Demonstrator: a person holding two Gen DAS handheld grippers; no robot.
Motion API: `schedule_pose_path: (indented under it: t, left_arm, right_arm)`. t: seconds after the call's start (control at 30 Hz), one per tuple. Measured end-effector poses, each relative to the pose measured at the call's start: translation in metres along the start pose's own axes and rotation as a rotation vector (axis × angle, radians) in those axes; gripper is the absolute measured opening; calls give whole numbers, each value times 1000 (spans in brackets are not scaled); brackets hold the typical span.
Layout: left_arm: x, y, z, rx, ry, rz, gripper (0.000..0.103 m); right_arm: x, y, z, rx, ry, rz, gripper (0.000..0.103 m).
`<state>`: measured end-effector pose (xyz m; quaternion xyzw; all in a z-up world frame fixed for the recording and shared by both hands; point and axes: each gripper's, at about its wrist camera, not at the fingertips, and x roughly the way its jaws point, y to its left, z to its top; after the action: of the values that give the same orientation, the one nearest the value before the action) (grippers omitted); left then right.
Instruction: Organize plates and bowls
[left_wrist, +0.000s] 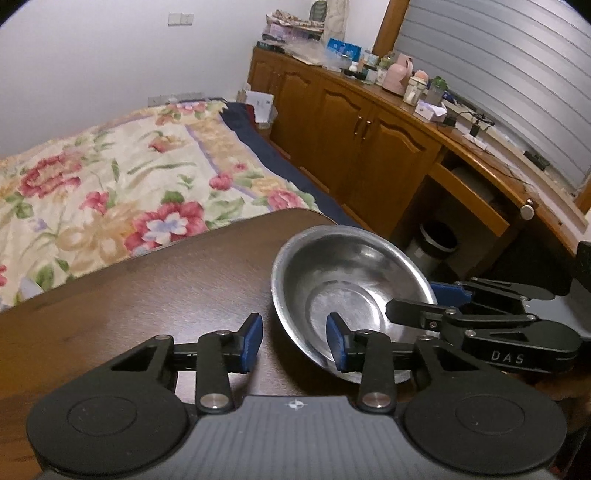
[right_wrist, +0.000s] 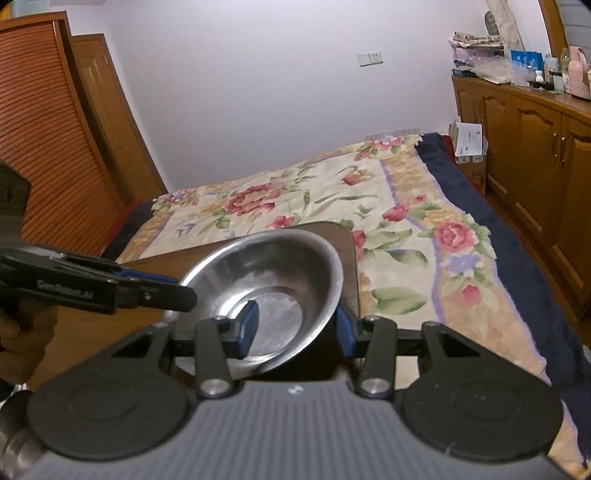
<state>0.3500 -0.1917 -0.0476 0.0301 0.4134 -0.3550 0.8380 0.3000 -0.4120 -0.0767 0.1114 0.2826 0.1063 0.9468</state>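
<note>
Left wrist view: steel bowl (left_wrist: 351, 291) tilted at counter (left_wrist: 147, 295) corner, rim straddled by left gripper (left_wrist: 295, 341), not pinched; right gripper (right_wrist: 295, 332) clamping opposite rim. Nothing stacked yet; no plates visible.

One steel bowl (left_wrist: 347, 291) sits on one dark desk (left_wrist: 147, 295), between the fingers of the right claw (right_wrist: 295, 328) and just beside the left claw (left_wrist: 295, 341). Two claws show, and one flowered bed (right_wrist: 332, 206) lies beyond them.
</note>
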Motion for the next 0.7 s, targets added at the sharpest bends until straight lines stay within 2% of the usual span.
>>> schedule_pose_path:
  t: [0.17,0.23,0.3,0.47,0.7]
  left_arm:
    - [4,3,0,-11,9,-9,36]
    - [4,3,-1,-13,15,-10,27]
    - [4,1,-1,-9,18,-8,23]
    - [-7,-2,-2,0,-5,-7,23]
    - [-30,-10,2,24,-51,-17,23]
  right_arm:
    - [1,3,-1,2,8,12,45]
    - [1,4,-1,0,9,12,44]
    - [1,4,-1,0,10,9,42]
    - [-2,5,-1,-4,7,-4,32]
    - [-21,13,9,-20,-33,-6,31]
